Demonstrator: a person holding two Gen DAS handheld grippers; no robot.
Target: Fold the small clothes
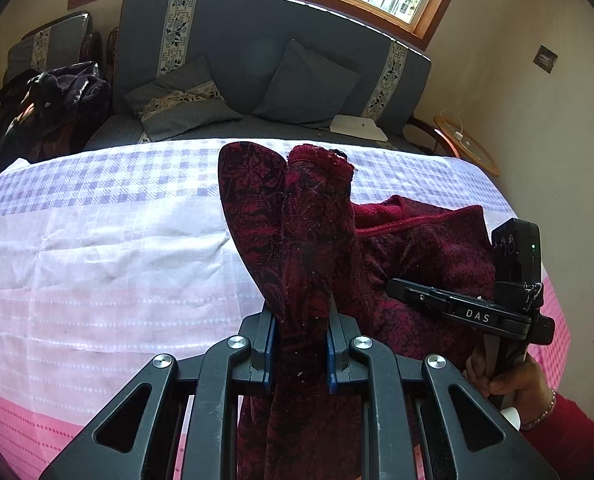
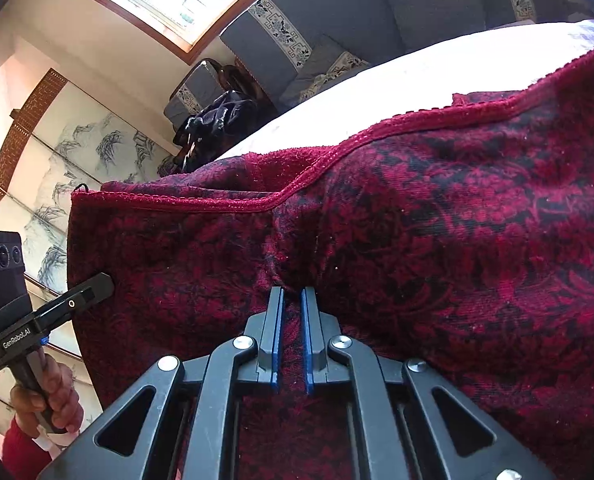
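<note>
A dark red garment with a black floral pattern (image 1: 305, 220) is lifted above the checked cloth on the table (image 1: 97, 240). My left gripper (image 1: 300, 312) is shut on a bunched fold of it, and the fabric stands up in a ridge beyond the jaws. My right gripper (image 2: 293, 294) is shut on a pinch of the same garment (image 2: 437, 220), below its corded hem. In the left wrist view the right gripper (image 1: 401, 290) sits on the garment's right side, held by a hand (image 1: 513, 380). In the right wrist view the left gripper (image 2: 97, 284) is at the garment's left edge.
A blue sofa with cushions (image 1: 257, 60) stands behind the table. A heap of dark clothes (image 1: 53, 96) lies on a chair at the left. A round wooden side table (image 1: 469, 144) is at the back right. The tablecloth left of the garment is bare.
</note>
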